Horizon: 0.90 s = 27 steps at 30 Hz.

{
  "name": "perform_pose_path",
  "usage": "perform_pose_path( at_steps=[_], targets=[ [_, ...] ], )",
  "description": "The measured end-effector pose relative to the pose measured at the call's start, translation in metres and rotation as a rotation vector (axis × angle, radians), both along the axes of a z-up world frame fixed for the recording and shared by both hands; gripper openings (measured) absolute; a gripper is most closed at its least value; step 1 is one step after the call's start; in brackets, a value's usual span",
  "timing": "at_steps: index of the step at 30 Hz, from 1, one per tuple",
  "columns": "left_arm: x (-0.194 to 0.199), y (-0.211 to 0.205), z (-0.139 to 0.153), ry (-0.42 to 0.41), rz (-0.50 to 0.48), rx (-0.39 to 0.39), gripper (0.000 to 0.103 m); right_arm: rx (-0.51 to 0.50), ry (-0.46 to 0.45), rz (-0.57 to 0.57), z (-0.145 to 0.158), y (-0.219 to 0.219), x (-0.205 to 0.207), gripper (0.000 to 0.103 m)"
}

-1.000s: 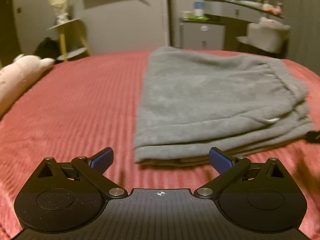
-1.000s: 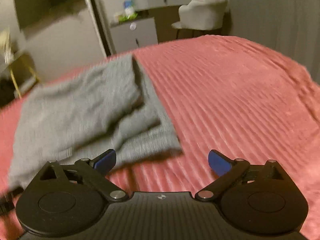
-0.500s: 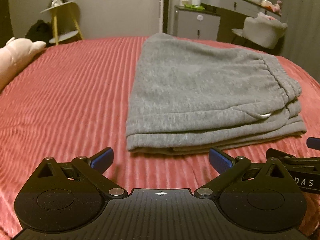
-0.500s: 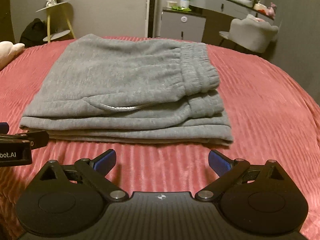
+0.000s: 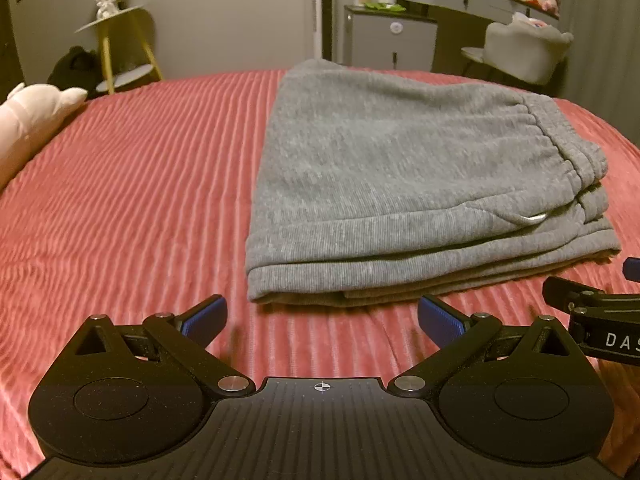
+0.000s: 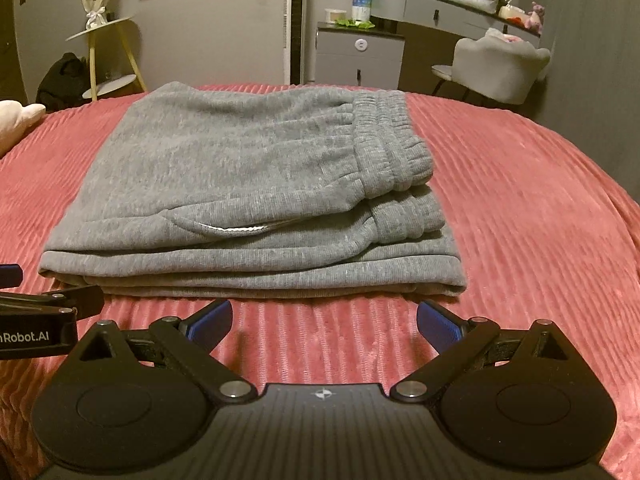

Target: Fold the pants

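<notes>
Grey sweatpants (image 5: 400,184) lie folded in a flat stack on the red ribbed bedspread (image 5: 140,184), waistband on the right; they also show in the right wrist view (image 6: 248,184). My left gripper (image 5: 320,318) is open and empty, just short of the stack's near left corner. My right gripper (image 6: 324,320) is open and empty, just short of the stack's near edge. The right gripper's tip shows at the right of the left wrist view (image 5: 600,312); the left gripper's tip shows at the left of the right wrist view (image 6: 44,316).
A pink plush toy (image 5: 32,120) lies at the bed's left edge. Beyond the bed stand a yellow side table (image 5: 120,44), a grey cabinet (image 5: 388,40), a dresser with bottles (image 6: 452,4) and a grey chair (image 6: 496,68).
Both grippers have pulled back from the pants and swung to face the stack's near edge. The right wrist view went from blurred and tilted to steady. Both jaws stay open.
</notes>
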<state>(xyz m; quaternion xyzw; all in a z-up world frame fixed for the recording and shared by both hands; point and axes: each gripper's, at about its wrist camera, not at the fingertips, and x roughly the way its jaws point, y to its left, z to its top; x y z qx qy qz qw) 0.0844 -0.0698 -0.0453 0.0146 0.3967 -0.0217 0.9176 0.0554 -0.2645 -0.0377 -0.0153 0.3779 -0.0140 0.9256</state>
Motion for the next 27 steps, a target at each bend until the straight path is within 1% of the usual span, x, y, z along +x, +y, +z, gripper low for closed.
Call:
perform_pose_path(
  at_steps=[12, 27],
  targets=[
    [-0.0011, -0.0023, -0.0011, 0.003, -0.003, 0.009, 0.103, -0.017, -0.01, 0.019, 0.0003, 0.0039, -0.001, 0.099],
    [-0.0011, -0.0024, -0.002, 0.006, -0.004, 0.015, 0.103, -0.015, -0.013, 0.021, 0.0002, 0.0037, -0.0005, 0.099]
  ],
)
